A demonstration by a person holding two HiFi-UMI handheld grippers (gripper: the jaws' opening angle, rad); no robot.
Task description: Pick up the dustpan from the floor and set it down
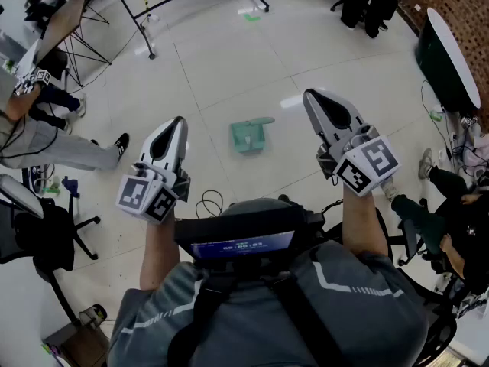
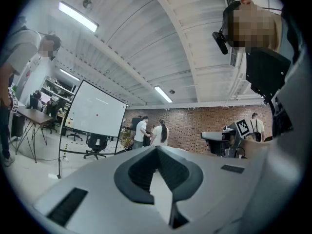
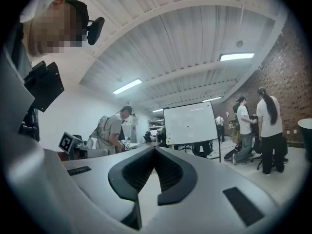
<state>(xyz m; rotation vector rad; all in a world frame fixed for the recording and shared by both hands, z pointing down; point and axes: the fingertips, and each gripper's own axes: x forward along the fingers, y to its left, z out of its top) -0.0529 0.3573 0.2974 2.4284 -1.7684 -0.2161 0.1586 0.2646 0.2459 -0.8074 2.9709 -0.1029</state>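
Far left: seated person in grey trousers [image 1: 53, 153], black shoes on the pale tiled floor [image 1: 229, 67]. Below that sits a black swivel office chair [image 1: 46, 239].

L side: left gripper [image 1: 176, 128], white-grey shell w/ square-marker cube at its rear, held level above the floor and pointing fwd. Jaws clenched tip to tip, nothing btwn them. Its own view shows only the room beyond: white rolling whiteboard [image 2: 95, 115], red brick wall [image 2: 195, 126], a few people standing.

Thin black cable loop [image 1: 208, 202] lies on the floor, just right of that gripper's rear in the head view.

Centre: small green plastic dustpan [image 1: 250, 134] lies flat on the floor, handle stub toward upper right. In the head view it's btwn the two grippers and ahead of the operator, touching neither. Not picked up yet.

R side: right gripper [image 1: 315, 102], same build, also level. Jaws clenched, empty. It's about as far from the dustpan as the left one.

Far right: dark oval panel w/ white rim [image 1: 447, 60], can't tell what it is. Below it, a seated person in dark clothes [image 1: 458, 220].
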